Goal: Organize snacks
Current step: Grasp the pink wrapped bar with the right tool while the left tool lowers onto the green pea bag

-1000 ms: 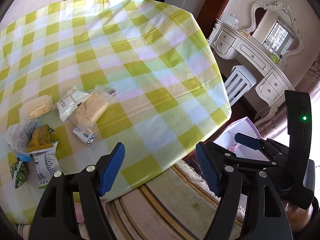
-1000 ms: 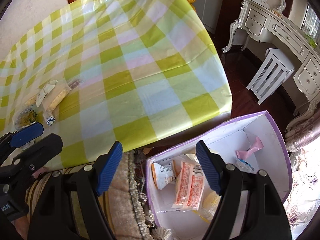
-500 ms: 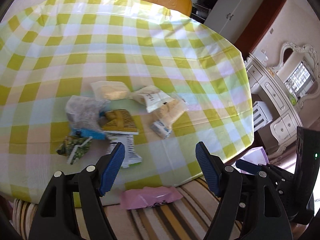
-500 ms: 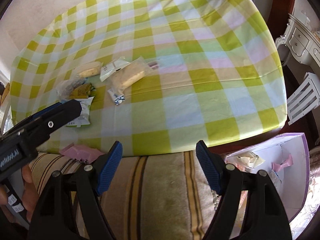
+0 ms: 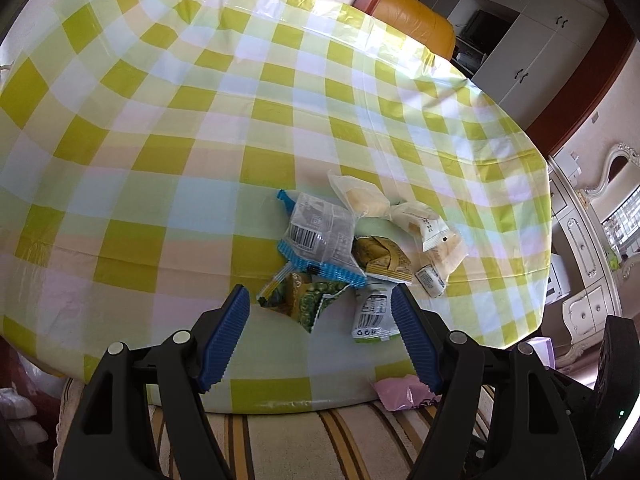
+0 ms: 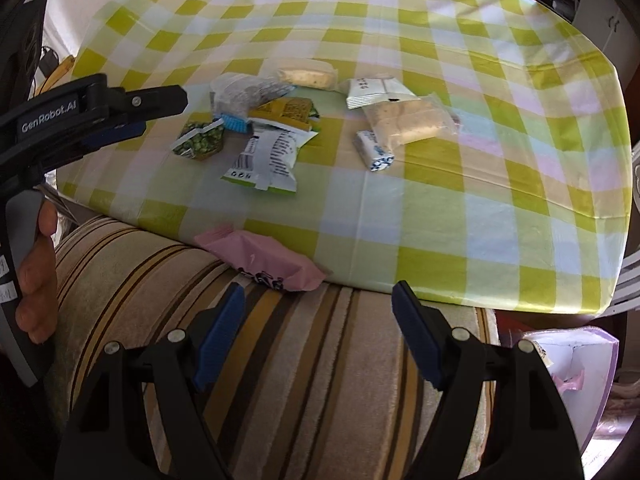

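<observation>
Several snack packets lie in a cluster on the green-checked tablecloth: a green pea packet, a clear packet with blue edges, a white-green packet, a yellow-brown packet and pale cake packets. My left gripper is open and empty, just in front of the pea packet. My right gripper is open and empty over the striped cushion, near a pink packet at the table edge. The pea packet and the white-green packet also show in the right wrist view.
A purple-rimmed white box stands on the floor at the lower right. A yellow chair, white cabinets and a white dresser stand beyond the table. The left gripper's body reaches in from the left.
Both grippers have swung left, away from the box toward the snack cluster. The left gripper has moved close to the pea packet. Both stay open and empty.
</observation>
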A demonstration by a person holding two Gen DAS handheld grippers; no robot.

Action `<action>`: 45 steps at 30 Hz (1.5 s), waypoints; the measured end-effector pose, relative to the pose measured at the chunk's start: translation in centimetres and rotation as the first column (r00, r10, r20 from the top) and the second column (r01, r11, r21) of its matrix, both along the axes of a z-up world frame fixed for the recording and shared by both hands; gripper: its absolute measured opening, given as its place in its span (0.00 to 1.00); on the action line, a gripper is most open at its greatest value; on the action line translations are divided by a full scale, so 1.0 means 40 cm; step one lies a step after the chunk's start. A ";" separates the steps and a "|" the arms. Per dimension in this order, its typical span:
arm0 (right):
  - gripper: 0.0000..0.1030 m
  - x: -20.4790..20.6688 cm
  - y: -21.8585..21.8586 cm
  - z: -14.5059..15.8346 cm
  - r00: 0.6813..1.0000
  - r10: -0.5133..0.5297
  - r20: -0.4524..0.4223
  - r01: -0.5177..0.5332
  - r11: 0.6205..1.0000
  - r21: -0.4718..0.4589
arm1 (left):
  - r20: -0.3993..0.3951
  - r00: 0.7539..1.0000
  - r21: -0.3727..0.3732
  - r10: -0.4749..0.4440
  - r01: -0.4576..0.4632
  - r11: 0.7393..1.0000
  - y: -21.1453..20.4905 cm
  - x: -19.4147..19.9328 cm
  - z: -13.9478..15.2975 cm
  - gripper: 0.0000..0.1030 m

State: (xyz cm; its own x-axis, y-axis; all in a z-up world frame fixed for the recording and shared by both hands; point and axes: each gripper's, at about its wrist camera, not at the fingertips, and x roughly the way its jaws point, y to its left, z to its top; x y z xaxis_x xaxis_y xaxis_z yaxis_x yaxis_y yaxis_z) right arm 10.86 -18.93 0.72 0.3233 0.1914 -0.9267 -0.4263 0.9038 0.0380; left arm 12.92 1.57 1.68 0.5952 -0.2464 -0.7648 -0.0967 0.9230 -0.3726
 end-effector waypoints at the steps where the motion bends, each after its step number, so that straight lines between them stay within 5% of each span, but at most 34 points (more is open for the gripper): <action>1: 0.74 -0.002 0.013 -0.003 1.000 0.020 -0.001 -0.020 1.000 -0.005 | -0.004 1.000 0.002 0.002 -0.002 1.000 0.004 0.000 -0.002 0.69; 13: 0.71 0.050 0.081 -0.060 0.994 0.090 -0.056 -0.092 0.996 -0.024 | -0.064 0.998 0.000 -0.008 0.008 1.000 0.036 0.010 -0.038 0.69; 24: 0.40 0.087 0.073 -0.078 0.995 0.062 -0.076 -0.062 0.998 0.005 | -0.111 0.990 -0.005 -0.086 0.086 0.996 0.010 0.039 -0.075 0.74; 36: 0.27 0.105 0.034 -0.064 0.997 0.007 -0.075 -0.001 0.997 0.081 | -0.117 0.978 -0.009 -0.170 0.170 0.985 0.006 0.099 -0.102 0.73; 45: 0.25 0.117 -0.013 -0.048 0.996 -0.063 -0.061 0.070 0.990 0.119 | -0.140 0.968 0.004 -0.208 0.211 0.978 -0.010 0.105 -0.118 0.41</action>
State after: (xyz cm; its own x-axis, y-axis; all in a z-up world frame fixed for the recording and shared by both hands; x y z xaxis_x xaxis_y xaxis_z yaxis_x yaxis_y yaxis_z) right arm 15.55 -19.43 -1.21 0.2864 0.2826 -0.9155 -0.3592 0.9175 0.1708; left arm 17.14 1.15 -3.04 0.4200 -0.3392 -0.8418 0.0502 0.9348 -0.3516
